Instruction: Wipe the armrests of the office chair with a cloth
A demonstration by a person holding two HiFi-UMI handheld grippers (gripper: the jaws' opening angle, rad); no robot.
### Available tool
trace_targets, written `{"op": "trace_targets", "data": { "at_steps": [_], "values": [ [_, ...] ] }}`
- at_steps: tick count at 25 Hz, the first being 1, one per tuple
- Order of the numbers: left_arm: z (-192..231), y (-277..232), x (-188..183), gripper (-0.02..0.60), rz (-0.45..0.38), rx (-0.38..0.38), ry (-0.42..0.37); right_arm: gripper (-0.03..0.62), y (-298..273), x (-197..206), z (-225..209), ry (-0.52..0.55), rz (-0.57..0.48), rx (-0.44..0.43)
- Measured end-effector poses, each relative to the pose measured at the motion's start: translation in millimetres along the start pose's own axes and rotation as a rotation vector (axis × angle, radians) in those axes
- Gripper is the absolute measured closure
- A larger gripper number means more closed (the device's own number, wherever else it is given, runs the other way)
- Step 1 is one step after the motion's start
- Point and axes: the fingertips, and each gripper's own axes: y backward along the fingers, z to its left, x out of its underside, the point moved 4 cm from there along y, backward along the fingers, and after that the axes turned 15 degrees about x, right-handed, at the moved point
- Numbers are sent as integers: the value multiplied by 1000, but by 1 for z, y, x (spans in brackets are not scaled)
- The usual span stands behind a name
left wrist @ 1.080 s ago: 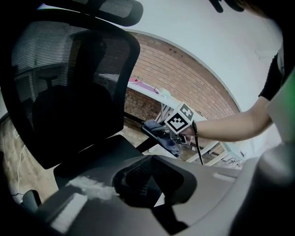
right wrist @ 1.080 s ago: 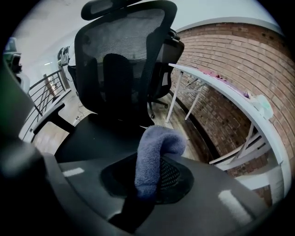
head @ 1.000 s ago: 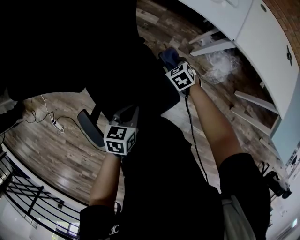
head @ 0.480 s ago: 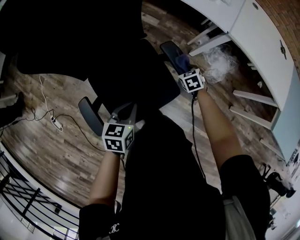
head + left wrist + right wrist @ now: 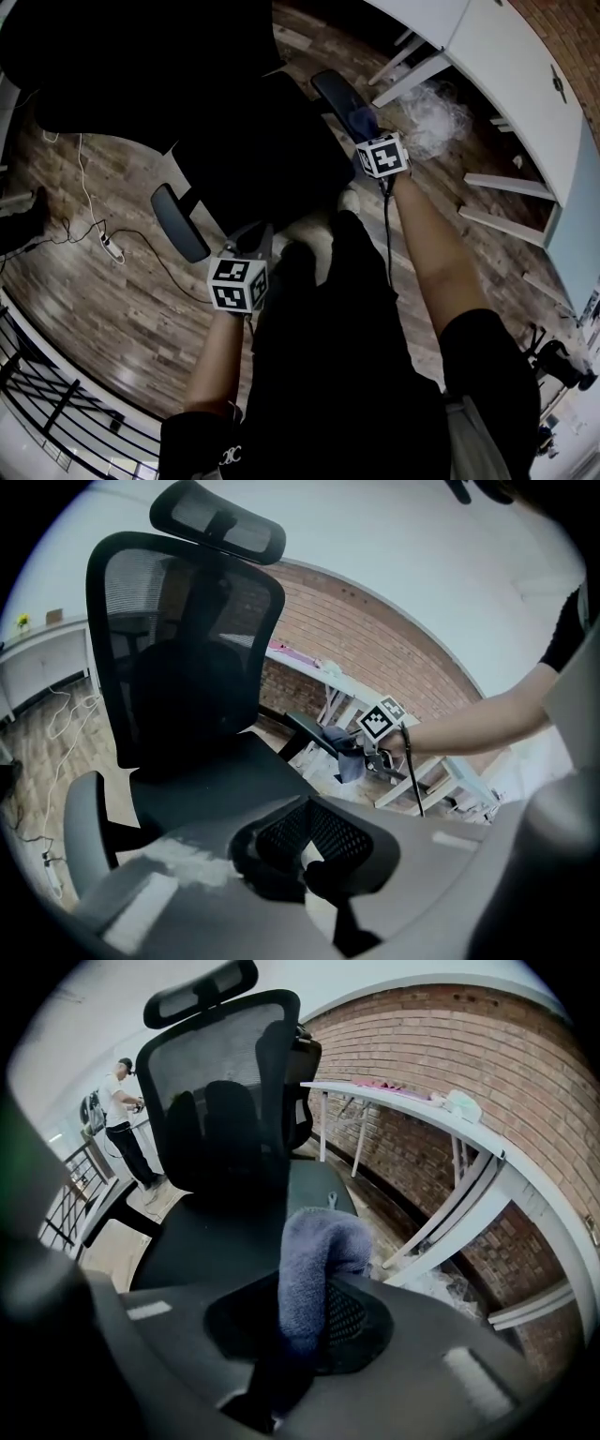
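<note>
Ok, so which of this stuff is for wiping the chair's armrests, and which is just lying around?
For the job:
- cloth, clamped in the right gripper
- chair
- right armrest
- left armrest

Lying about:
- power strip on the floor
- crumpled plastic under the desk

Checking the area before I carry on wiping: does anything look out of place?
Crumpled clear plastic lies on the floor by the white desk, just beyond the right gripper; it looks like discarded wrapping.
</note>
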Motion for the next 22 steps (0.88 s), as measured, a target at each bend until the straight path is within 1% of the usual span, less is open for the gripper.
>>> {"op": "trace_targets", "data": {
  "at_steps": [3,5,6,8,10,11,12,14,17,20,22],
  "values": [
    [5,-19,-18,577,-27,-16,4,522,1,-5,5,28,-44,-62],
    [3,-36,-35,577,-48,-33,-14,522,3,-4,10,84,-71,-124],
    [2,-46,-46,577,-56,-42,-26,522,4,-4,12,131,-87,-166],
    [0,-70,-69,577,-70,-58,-42,522,6,-4,14,258,-111,-271],
    [-1,-95,-90,577,-76,-69,-39,522,8,-6,12,387,-119,-395],
    [-2,-107,-99,577,-76,-73,-31,522,9,-7,8,444,-134,-445],
    [-3,-119,-106,577,-74,-78,-21,522,9,-9,2,496,-163,-472],
    [-3,-139,-114,577,-63,-93,4,522,7,-13,-18,575,-250,-474],
    [1,-158,-120,577,-37,-124,34,522,-9,-14,-56,672,-345,-431],
    [8,-171,-128,577,-3,-168,48,523,-40,-15,-89,772,-377,-401],
    [11,-175,-131,577,16,-200,56,523,-60,-15,-96,830,-389,-414]
  ]
}}
